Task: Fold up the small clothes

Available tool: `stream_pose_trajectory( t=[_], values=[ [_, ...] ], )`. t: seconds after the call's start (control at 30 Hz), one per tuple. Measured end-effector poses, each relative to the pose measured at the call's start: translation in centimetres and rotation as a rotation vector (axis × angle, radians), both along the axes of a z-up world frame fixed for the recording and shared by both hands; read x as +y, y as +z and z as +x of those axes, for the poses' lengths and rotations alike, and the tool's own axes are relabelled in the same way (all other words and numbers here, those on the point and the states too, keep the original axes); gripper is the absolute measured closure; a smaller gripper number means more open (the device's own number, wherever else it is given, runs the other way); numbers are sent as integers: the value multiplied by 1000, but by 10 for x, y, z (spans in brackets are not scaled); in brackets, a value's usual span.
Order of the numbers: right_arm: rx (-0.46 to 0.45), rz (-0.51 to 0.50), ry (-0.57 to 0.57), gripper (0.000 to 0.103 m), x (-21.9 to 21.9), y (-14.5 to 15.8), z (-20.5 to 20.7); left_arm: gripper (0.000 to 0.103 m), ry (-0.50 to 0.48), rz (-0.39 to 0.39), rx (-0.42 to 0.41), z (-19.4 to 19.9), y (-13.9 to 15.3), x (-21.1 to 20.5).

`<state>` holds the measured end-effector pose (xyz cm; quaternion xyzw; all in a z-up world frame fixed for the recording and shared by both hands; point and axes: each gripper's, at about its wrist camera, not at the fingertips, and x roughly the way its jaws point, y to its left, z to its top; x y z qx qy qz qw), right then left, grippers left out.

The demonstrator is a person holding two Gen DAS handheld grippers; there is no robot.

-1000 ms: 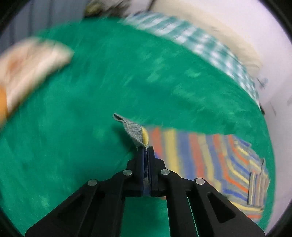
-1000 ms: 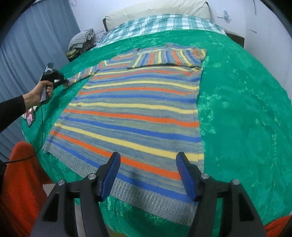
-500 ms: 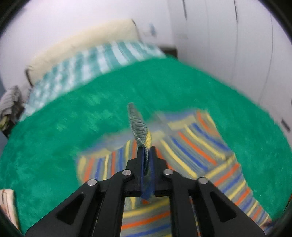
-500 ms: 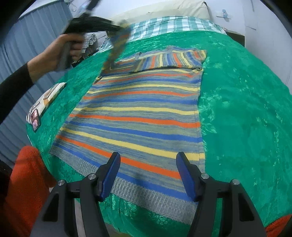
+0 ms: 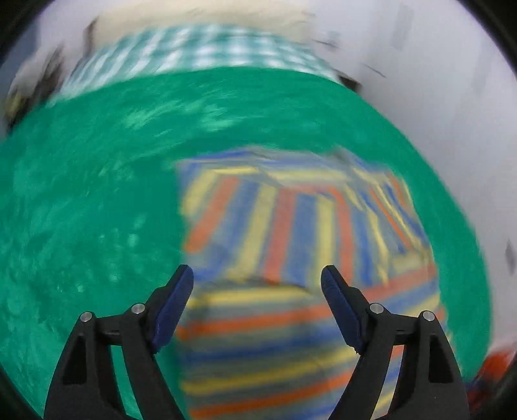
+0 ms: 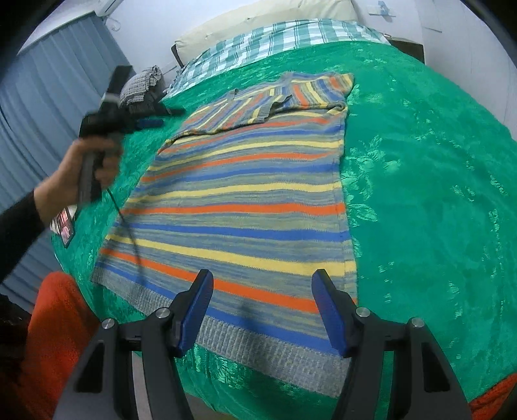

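Note:
A striped knit sweater (image 6: 245, 206) lies flat on the green bedspread (image 6: 420, 161), hem toward me. Both sleeves (image 6: 239, 110) are folded across its chest. My right gripper (image 6: 261, 284) hovers open just above the hem with nothing between its fingers. A hand holds my left gripper (image 6: 161, 117) in the air off the sweater's left shoulder, over the bedspread. In the blurred left wrist view the left gripper (image 5: 257, 278) is opening wide and holds nothing. Below it lies the sweater (image 5: 290, 226).
A plaid sheet (image 6: 284, 35) and a cream pillow (image 6: 258, 16) are at the bed's head. A grey clothes pile (image 6: 142, 87) lies at the back left. Small flat items (image 6: 66, 223) lie at the bed's left edge. Orange cloth (image 6: 55, 323) hangs lower left. A cable (image 6: 129, 232) trails from the left gripper.
My left gripper carried the left sleeve up and across onto the chest, let it go, opened and drew back to the left. The right gripper stayed put.

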<state>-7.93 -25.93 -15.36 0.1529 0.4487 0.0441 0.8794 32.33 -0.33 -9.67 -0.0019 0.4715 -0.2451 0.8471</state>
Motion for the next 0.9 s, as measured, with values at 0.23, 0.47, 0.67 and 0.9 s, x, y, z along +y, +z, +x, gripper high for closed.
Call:
stream_pose_trajectory(
  t=[0.23, 0.47, 0.67, 0.9],
  values=[
    [34, -62, 39, 40, 14, -8, 4, 34, -13, 36, 200, 68, -47, -15],
    [55, -53, 31, 40, 9, -14, 7, 100, 215, 18, 132, 63, -61, 30],
    [60, -38, 34, 40, 8, -16, 9, 83, 241, 7, 146, 61, -68, 53],
    [54, -28, 24, 40, 7, -16, 9, 23, 139, -26, -41, 26, -20, 36]
  ],
)
